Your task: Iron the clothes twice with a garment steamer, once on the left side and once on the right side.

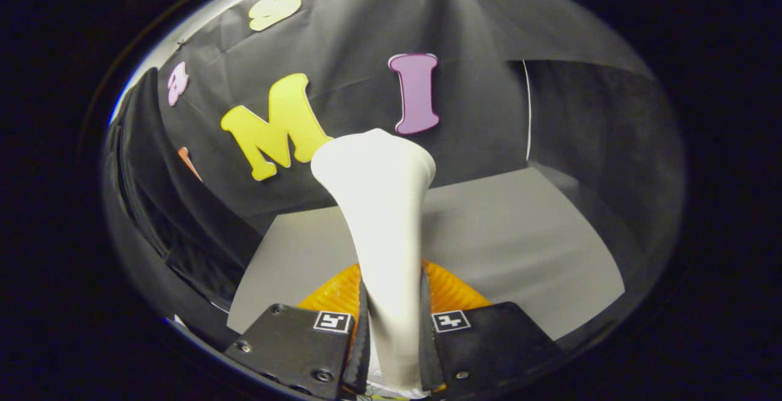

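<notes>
A white garment steamer (382,205) rises upright from between my fingers, its wide head at the top, in front of the booth wall. My gripper (391,327) is shut on its narrow handle, with both fingers pressing on its sides. A dark garment (165,205) hangs off to the left, beyond the fingers and apart from the steamer head.
A grey tabletop (519,236) spreads out below and beyond the steamer. An orange ribbed object (449,294) lies on it just ahead of the fingers, partly hidden by them. The black cloth wall (476,120) closes off the back.
</notes>
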